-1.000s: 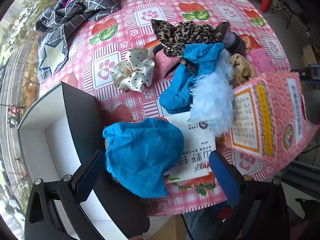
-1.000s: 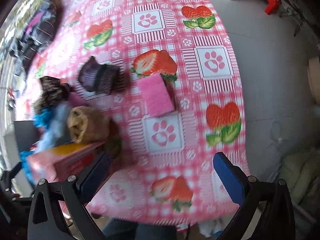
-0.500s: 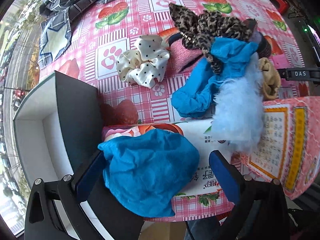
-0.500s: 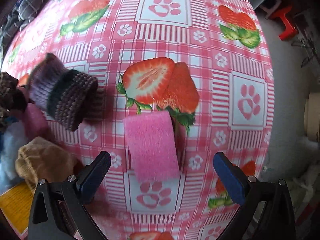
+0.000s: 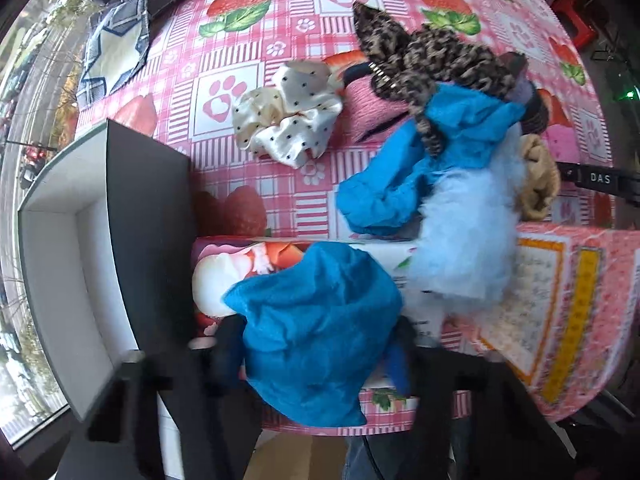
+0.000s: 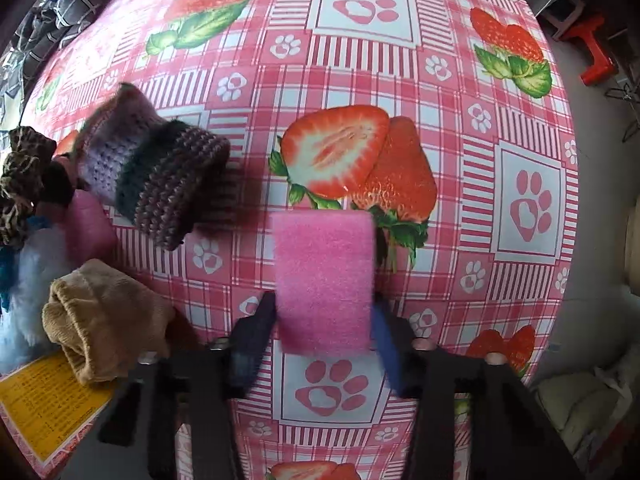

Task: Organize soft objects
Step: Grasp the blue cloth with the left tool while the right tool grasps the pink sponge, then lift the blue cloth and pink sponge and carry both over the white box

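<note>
**Both grippers closing on soft things**

We have the left hand-held gripper (image 5: 316, 354) pointing down with a crumpled blue cloth (image 5: 316, 332) between its jaws, which have just been closing — the pads press the cloth's sides. The cloth lies on a printed box (image 5: 560, 300) at the near edge of the table (image 5: 256, 56), beside an open white-lined box (image 5: 60, 264). Our right hand-held gripper (image 6: 324, 332) has likewise just been closing and now pinches a pink sponge (image 6: 324, 280) that lies flat on the strawberry tablecloth. Left of the sponge sit a knitted purple cuff (image 6: 160, 176) and a tan sock (image 6: 100, 320) — both apart from it.
</note>
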Demonstrator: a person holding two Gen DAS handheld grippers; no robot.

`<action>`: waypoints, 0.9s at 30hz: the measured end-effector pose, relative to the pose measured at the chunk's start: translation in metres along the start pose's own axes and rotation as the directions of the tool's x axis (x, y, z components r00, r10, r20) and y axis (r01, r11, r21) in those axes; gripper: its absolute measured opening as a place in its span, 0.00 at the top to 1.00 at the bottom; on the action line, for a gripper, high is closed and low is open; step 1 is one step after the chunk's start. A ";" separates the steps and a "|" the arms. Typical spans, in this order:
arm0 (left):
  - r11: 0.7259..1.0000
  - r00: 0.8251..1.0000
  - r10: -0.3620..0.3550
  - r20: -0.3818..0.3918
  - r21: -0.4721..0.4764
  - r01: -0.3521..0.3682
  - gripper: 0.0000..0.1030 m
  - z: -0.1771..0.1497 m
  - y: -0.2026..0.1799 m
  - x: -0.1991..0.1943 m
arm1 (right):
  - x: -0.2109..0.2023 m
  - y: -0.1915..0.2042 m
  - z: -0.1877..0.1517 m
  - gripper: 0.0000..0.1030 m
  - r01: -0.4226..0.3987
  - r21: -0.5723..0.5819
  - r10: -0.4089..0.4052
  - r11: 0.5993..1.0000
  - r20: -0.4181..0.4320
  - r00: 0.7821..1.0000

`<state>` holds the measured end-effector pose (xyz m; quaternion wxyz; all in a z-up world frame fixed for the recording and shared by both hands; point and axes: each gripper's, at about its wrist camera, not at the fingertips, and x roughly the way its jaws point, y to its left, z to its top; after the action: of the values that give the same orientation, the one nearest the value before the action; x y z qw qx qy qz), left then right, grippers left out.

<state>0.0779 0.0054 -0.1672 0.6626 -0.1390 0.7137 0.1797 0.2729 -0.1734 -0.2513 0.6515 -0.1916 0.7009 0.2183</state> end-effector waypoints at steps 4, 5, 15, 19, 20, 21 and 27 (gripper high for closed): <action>0.999 0.999 0.039 0.017 -0.001 -0.039 0.60 -0.001 -0.005 -0.008 | -0.011 -0.015 -0.003 0.56 -0.042 0.042 0.042 0.998 0.012 0.999; 0.999 0.999 0.037 0.020 -0.011 -0.036 0.60 -0.001 -0.005 -0.010 | -0.015 -0.020 -0.004 0.56 -0.056 0.055 0.055 0.997 0.017 0.998; 0.998 0.994 0.039 0.103 -0.058 -0.033 0.60 -0.014 -0.008 -0.054 | -0.071 -0.058 -0.015 0.56 -0.103 0.070 0.099 0.992 0.056 0.993; 0.998 0.992 0.038 0.119 -0.050 -0.033 0.60 -0.026 -0.016 -0.066 | -0.092 -0.066 -0.025 0.56 -0.122 0.057 0.118 0.991 0.064 0.991; 0.998 0.992 0.034 0.121 -0.051 -0.028 0.60 -0.029 -0.017 -0.067 | -0.098 -0.067 -0.030 0.56 -0.127 0.054 0.124 0.990 0.068 0.990; 0.998 0.992 0.030 0.121 -0.053 -0.024 0.60 -0.033 -0.020 -0.070 | -0.101 -0.067 -0.030 0.56 -0.132 0.051 0.129 0.990 0.071 0.989; 0.997 0.989 0.037 0.146 -0.076 -0.026 0.60 -0.051 -0.026 -0.083 | -0.126 -0.039 -0.045 0.56 -0.154 0.007 0.153 0.988 0.108 0.982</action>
<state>0.0505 -0.0439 -0.0839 0.7049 -0.1383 0.6579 0.2262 0.2671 -0.2331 -0.1256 0.6707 -0.1199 0.6794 0.2724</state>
